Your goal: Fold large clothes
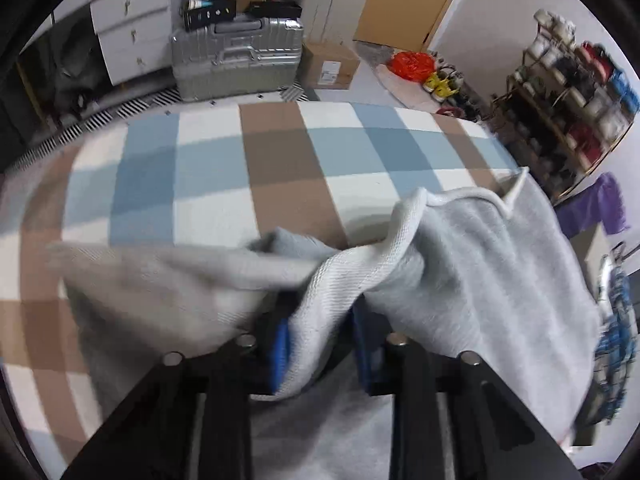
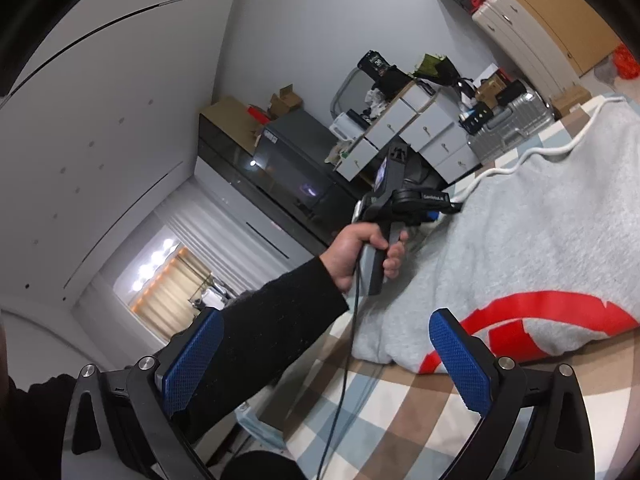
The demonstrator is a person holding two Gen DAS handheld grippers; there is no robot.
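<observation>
A light grey hoodie (image 1: 480,264) with a red print (image 2: 532,308) and a white drawstring (image 2: 536,152) lies on a checked blanket (image 1: 224,168) on the bed. My left gripper (image 1: 320,344) is shut on a fold of the grey hoodie's edge, which is lifted and bunched between its blue pads (image 1: 282,352). In the right wrist view, the left gripper (image 2: 434,208) sits at the hoodie's left edge, held by a hand. My right gripper (image 2: 328,360) is open and empty, tilted, near the blanket's edge beside the hoodie.
A silver suitcase (image 1: 236,60), white drawers (image 1: 132,36), a cardboard box (image 1: 330,66) and a shoe rack (image 1: 560,108) stand beyond the bed. A cable (image 2: 348,364) hangs from the left gripper's handle. A dark cabinet (image 2: 280,176) stands along the wall.
</observation>
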